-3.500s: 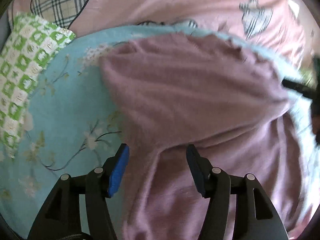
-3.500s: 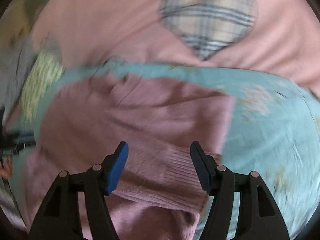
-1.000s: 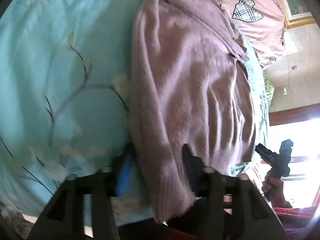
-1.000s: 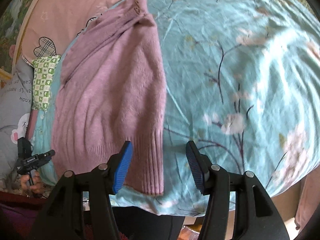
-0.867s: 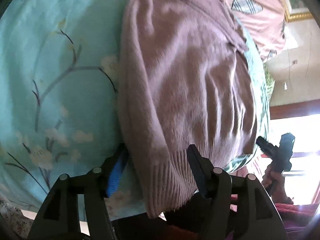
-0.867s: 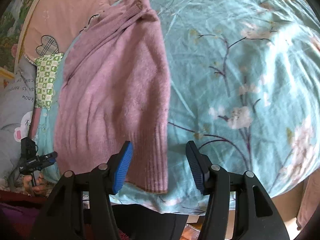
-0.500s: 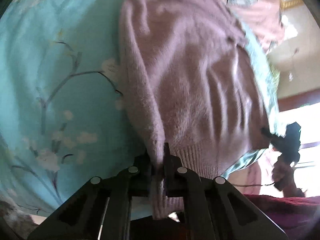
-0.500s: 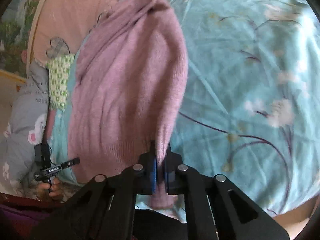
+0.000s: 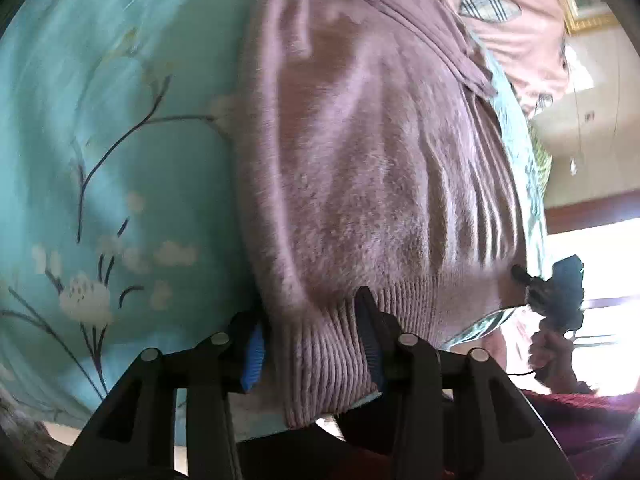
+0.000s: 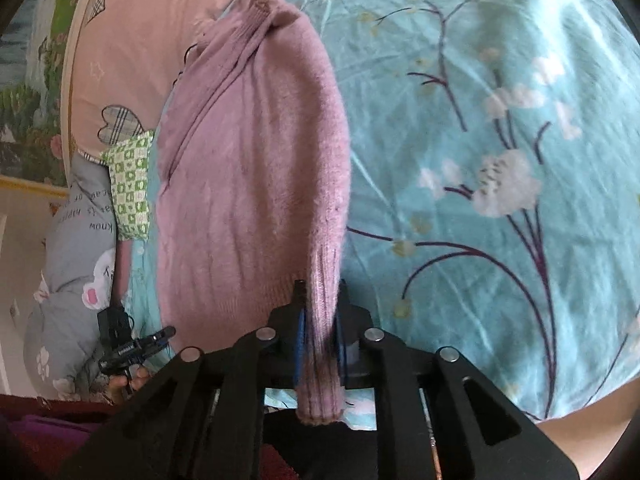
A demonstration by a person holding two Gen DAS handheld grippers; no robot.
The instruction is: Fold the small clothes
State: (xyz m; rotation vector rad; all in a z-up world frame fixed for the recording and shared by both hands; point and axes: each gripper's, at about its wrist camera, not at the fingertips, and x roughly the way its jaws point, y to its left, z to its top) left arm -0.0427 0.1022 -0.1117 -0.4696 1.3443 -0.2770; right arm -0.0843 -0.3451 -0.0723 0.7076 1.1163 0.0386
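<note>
- The sweater (image 10: 256, 168) lies lengthwise on the bed (image 10: 480, 160), collar toward the pink pillows (image 10: 132, 40), its ribbed hem (image 9: 328, 360) hanging at the near edge of the mattress.
- I judge it soft, light and limp: fuzzy knit that sags and stretches, not slippery. The ribbed hem corners are the firmest places to take hold, and that is where both tools sit.
- My right tool (image 10: 320, 344) is clenched on the right hem corner; the rib is pinched into a narrow vertical fold between the blue pads (image 10: 299, 344).
- My left tool (image 9: 314, 344) has the left hem corner between its jaws, which have just been opening. The bunched rib fills the gap, yet I cannot tell whether the pads press on it.
- Compared with a second ago, both tools stood wide apart over the flat hem; now the fabric is gathered into each, and the knit shows lengthwise wrinkles running up from the hem.
- Before lifting, I would confirm the left grip, since a loose corner would let the hem slip.
</note>
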